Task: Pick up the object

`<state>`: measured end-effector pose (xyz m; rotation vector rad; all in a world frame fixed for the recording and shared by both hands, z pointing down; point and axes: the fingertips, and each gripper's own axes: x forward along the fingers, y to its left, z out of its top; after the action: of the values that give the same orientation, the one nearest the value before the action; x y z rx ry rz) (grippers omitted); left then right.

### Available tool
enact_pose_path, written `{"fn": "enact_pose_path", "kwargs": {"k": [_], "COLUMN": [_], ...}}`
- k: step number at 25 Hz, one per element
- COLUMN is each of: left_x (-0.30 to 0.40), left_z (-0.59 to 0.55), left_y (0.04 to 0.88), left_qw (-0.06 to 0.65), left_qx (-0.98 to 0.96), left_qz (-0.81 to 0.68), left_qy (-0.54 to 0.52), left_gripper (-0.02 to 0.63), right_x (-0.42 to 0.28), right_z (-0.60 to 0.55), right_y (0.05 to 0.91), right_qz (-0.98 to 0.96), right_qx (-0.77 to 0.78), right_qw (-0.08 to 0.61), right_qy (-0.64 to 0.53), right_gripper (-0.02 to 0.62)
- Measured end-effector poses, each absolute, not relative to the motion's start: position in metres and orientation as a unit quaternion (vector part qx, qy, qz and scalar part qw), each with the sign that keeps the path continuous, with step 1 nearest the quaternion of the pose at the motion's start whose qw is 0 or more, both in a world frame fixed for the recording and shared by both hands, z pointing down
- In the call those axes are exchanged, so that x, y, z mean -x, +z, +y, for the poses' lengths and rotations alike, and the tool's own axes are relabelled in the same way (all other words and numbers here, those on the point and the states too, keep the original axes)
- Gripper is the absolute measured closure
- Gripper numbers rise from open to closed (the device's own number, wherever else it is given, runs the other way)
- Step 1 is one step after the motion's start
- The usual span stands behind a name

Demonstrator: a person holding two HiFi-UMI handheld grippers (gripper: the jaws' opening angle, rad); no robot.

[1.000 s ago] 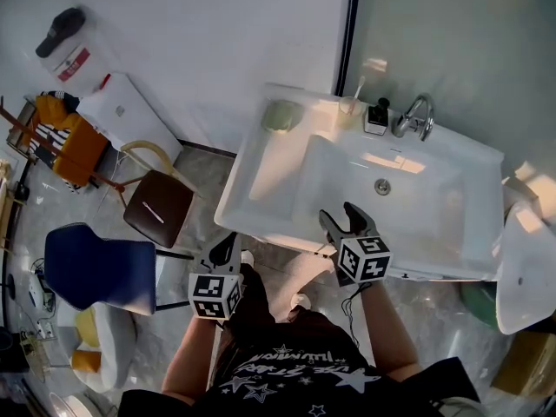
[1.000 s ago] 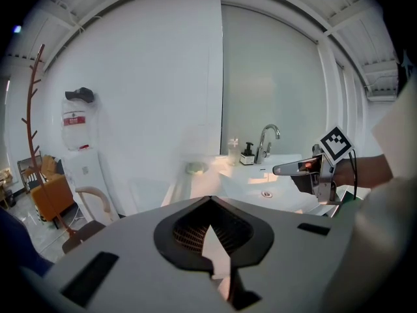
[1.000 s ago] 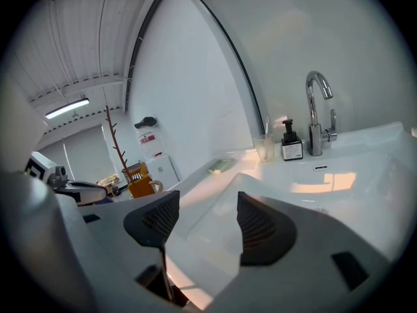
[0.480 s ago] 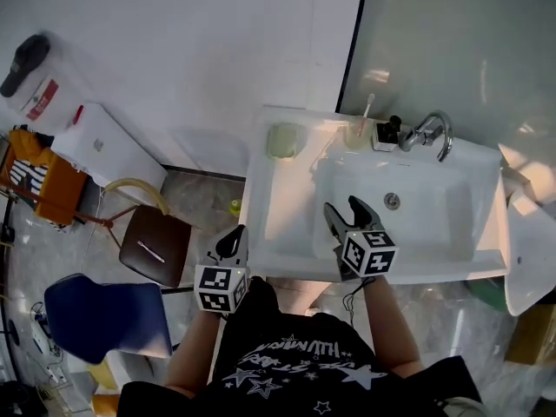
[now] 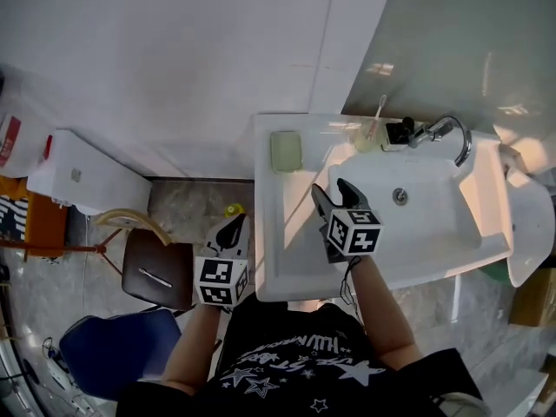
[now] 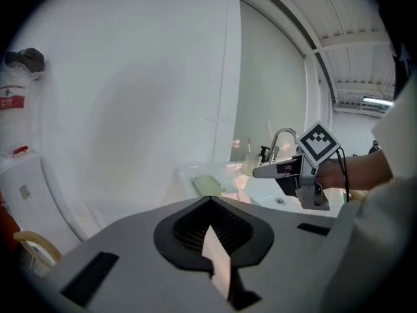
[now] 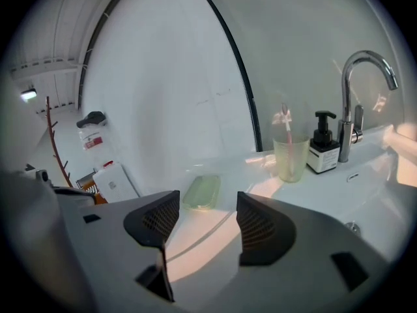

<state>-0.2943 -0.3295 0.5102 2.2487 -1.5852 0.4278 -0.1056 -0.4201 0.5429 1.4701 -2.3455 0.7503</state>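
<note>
Approach is our step: our left hand-held gripper hangs closed and empty beside the sink. Pale green soap lies on its back-left ledge. Our right hand-held gripper, jaws apart, must next advance and straddle it.

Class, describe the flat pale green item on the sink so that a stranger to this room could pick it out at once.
Find the white sink. On its flat left ledge, near the back corner, lies the pale green item. Unlike the cup, dispenser and tap standing upright further right, it is low, flat and rounded-rectangular, alone on that side.
</note>
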Motion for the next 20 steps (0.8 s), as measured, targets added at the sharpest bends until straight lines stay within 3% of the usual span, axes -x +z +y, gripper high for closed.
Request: {"fn": "enact_pose_path", "kwargs": {"k": [9, 20], "left_x": [0.315, 0.323], "left_z": [-0.377, -0.394], "left_y": [0.523, 0.544], "left_qw": [0.195, 0.193], "left_qx": [-0.809, -0.828], "left_qz": [-0.532, -0.493], "left_qy": [0.156, 0.184], "left_gripper": [0.591, 0.591], "right_x": [0.143, 0.159], "right_z": [-0.478, -0.508], "right_y": [0.569, 0.619], "right_qz": [-0.781, -0.743], "right_qx": [-0.536, -0.551], "right_qw": [0.175, 0.230], "right_qy": [0.267, 0.302], "right_gripper": [0.331, 0.431]}}
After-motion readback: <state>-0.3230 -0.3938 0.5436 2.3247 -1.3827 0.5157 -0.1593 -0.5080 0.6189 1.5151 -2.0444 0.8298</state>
